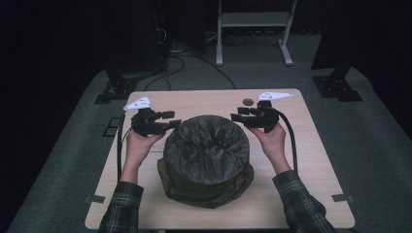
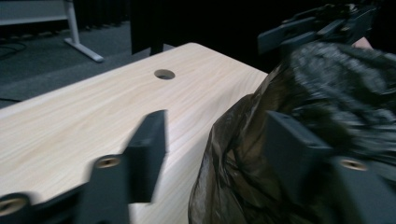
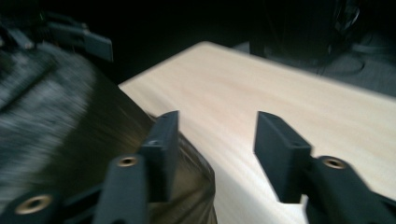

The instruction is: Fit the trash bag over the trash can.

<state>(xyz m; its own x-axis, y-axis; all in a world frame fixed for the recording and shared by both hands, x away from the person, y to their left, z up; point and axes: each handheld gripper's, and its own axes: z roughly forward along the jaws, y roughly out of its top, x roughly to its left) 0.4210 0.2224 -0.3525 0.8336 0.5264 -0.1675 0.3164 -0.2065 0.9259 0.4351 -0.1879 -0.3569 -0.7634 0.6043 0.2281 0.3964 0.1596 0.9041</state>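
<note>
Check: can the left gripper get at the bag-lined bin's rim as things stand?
Probably yes. The left gripper sits at the upper left edge of the black bag over the bin, jaws open, with bag film already beside one jaw in its own view. Nothing on the table stands between them.

table (image 1: pixel 311 160): light wood, round hole (image 1: pixel 248 101) near far edge | floor: cables (image 1: pixel 180 63), white frame (image 1: pixel 252 22)
</note>
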